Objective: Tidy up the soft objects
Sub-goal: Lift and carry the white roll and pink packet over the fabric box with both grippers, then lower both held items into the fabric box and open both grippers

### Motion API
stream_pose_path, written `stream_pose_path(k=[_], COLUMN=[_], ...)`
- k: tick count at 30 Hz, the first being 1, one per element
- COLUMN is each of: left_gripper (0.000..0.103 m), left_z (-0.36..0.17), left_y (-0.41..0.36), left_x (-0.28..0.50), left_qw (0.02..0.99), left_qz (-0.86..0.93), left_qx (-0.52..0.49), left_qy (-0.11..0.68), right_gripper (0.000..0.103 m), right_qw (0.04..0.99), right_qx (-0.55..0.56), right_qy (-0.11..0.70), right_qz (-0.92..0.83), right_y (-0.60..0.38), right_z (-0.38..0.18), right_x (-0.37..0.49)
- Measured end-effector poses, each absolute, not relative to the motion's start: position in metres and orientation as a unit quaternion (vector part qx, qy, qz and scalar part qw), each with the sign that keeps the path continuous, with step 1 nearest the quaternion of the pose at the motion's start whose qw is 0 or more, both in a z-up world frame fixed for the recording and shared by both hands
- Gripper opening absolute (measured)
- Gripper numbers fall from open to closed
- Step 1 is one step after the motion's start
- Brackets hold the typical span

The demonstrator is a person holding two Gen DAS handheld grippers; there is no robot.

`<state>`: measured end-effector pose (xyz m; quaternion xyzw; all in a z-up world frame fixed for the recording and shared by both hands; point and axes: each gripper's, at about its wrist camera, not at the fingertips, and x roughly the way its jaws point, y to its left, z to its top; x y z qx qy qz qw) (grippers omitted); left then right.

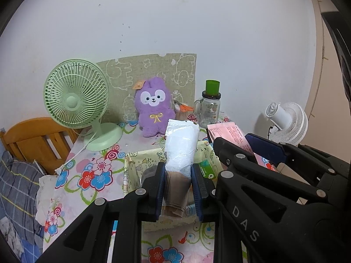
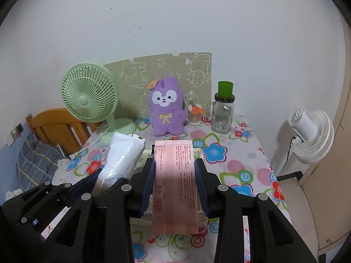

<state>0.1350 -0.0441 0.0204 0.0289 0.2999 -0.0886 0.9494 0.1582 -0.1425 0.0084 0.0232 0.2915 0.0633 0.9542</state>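
Note:
My left gripper [image 1: 178, 171] is shut on a white plastic-wrapped packet [image 1: 181, 144] with a tan lower part, held upright. It hangs over a pale printed fabric basket [image 1: 131, 160] on the floral table. Close on its right, my right gripper [image 1: 243, 146] holds a flat pink packet [image 1: 228, 133]. In the right wrist view the right gripper [image 2: 175, 166] is shut on the pink packet [image 2: 173, 175], its blue pads on both long edges, above the basket [image 2: 143, 159]. The left gripper [image 2: 103, 180] and white packet [image 2: 124, 155] show at lower left. A purple plush [image 1: 153, 107] [image 2: 166, 109] sits at the back.
A green fan [image 1: 75, 100] stands back left. A glass jar with a green cup [image 1: 209, 107] and a cup with scissors [image 1: 183, 111] stand back right. A white fan [image 2: 311, 135] is off the table's right edge. A wooden headboard [image 1: 33, 140] and plaid bedding [image 1: 17, 188] lie left. A green pack [image 1: 206, 167] lies in the basket.

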Motion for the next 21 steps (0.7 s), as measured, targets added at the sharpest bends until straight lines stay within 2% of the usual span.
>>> stream_pose_path(k=[21], left_gripper=[0.022], left_z=[-0.006], left_y=[-0.047], left_x=[0.201], left_qw=[0.933], left_qz=[-0.11], left_qx=[0.025], left_qy=[0.341], right_gripper=[0.04], right_qw=[0.942], right_qx=[0.028], right_qy=[0.329], right_qz=[0.055], right_y=[-0.145], right_z=[-0.019], right_x=[0.223])
